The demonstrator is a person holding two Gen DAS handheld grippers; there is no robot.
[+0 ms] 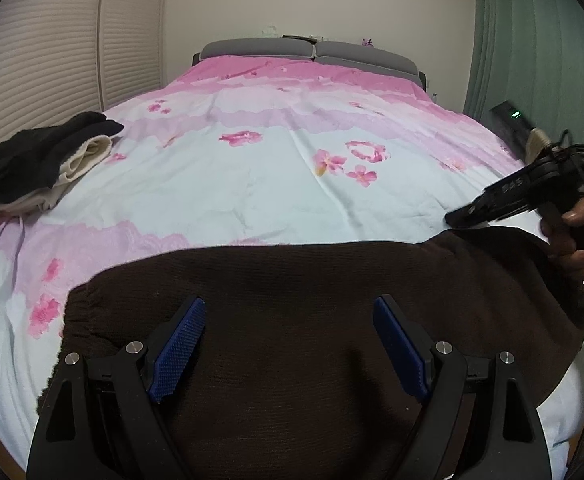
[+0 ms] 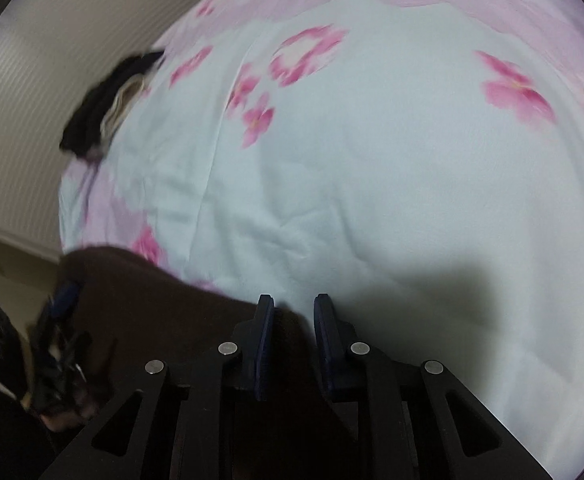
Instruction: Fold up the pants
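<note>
Pants: dark brown knit pants (image 1: 311, 300) lie across the near edge of the bed, from 6 o'clock out to 3 o'clock in the left wrist view, on the floral duvet (image 1: 272, 168).
Fold state: they appear already doubled into a broad flat panel, with a gathered ribbed edge at 9 o'clock; whether that is waistband or cuff I cannot tell.
Left gripper (image 1: 290, 344): jaws spread wide above the middle of the brown cloth, blue pads clear of it, nothing held.
Right gripper (image 2: 293, 320): jaws nearly closed at the far right edge of the pants; in the right wrist view a dark edge of cloth sits in the narrow gap, but the blur hides whether the pads truly pinch it.
Hand: a person's hand (image 1: 575, 236) holds that tool at 3 o'clock.
Handling: likely soft, limp and light, with a grippy knit surface; it will sag and drag rather than hold shape.
Where to hold: probably the outer corners or the ribbed edge, pinching all layers together so the lower ones do not trail.
Other laundry: a black and cream pile of clothes (image 1: 40, 160) at 10 o'clock, well apart.
</note>
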